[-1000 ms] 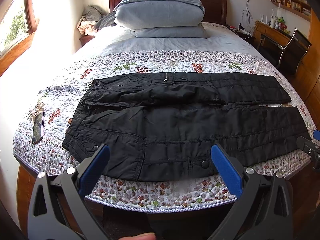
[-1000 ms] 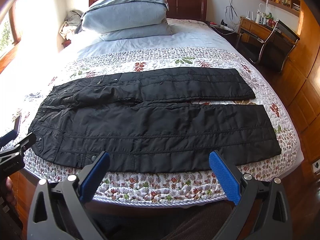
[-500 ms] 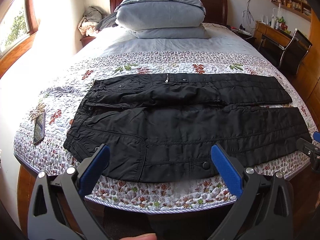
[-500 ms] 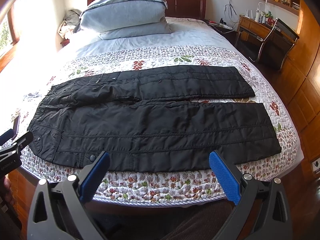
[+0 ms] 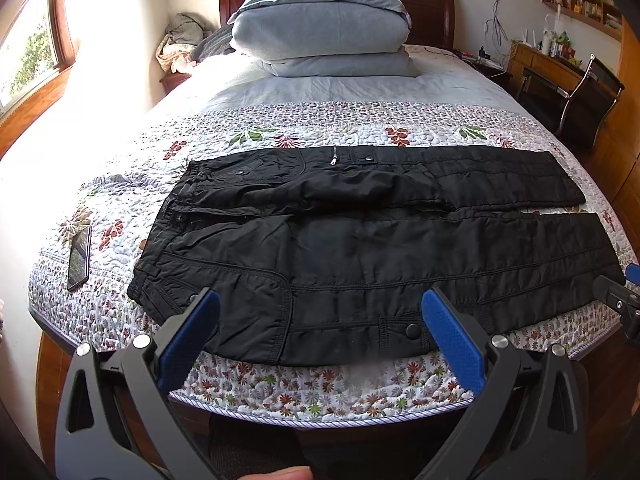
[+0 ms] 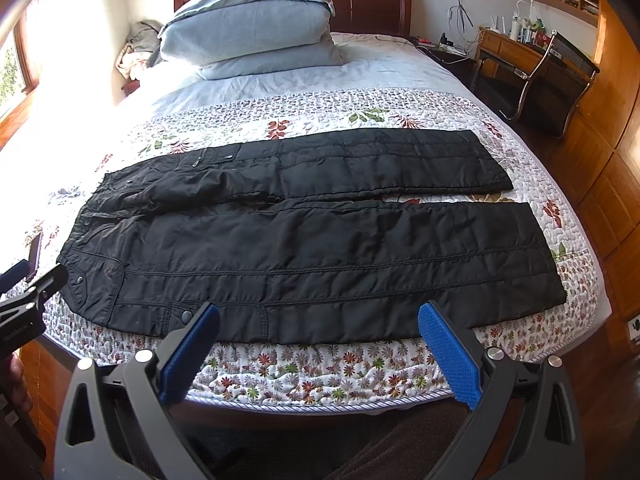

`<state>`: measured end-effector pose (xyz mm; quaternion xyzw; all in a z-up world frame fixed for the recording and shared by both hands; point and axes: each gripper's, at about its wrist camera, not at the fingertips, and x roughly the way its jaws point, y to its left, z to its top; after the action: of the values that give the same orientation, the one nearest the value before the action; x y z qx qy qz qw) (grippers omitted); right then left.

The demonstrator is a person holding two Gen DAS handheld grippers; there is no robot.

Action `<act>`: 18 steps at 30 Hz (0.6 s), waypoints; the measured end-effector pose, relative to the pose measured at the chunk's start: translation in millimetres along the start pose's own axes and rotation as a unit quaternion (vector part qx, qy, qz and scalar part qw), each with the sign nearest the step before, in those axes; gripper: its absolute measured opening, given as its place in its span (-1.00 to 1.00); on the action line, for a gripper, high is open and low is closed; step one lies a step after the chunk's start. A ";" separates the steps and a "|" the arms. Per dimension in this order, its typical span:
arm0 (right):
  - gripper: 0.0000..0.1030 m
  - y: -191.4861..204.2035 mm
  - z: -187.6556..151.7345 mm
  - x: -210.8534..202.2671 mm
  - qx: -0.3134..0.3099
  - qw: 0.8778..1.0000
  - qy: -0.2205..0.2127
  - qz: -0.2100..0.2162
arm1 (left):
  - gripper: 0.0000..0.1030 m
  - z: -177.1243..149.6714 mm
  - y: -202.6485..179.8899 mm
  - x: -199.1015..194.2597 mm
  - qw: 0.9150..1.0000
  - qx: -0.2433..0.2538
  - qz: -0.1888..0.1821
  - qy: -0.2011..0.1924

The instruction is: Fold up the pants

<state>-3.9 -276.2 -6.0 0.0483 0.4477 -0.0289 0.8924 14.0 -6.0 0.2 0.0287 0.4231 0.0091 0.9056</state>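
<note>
One pair of pants (image 5: 360, 248), two pillows (image 5: 320, 28)

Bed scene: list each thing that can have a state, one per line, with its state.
pants: unfolded, spread flat across the quilt, legs apart, waist to the left
left gripper: open, empty, above the pants' near edge
right gripper: open, empty, above the near leg's edge
phone: lying flat on the quilt, left of the waist
pillows: stacked at the headboard
chair: standing at the desk, unoccupied
</note>
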 end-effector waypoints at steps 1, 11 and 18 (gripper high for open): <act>0.93 -0.3 0.0 0.4 0.001 1.000 0.000 0.004 | 0.95 0.5 -0.1 0.1 1.000 0.001 0.001 0.000; 0.93 -2.5 7.3 10.1 0.001 1.000 -0.001 0.006 | 0.95 4.4 1.0 16.9 1.000 0.005 -0.006 0.015; 0.93 -37.3 38.2 31.2 -0.003 0.997 -0.005 -0.076 | 0.95 45.9 65.8 61.3 0.996 -0.052 -0.054 0.037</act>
<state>41.6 -317.8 -10.6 0.0112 0.4459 -0.0955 0.8899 89.0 60.2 -13.4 -0.0420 0.4561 -0.0169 0.8888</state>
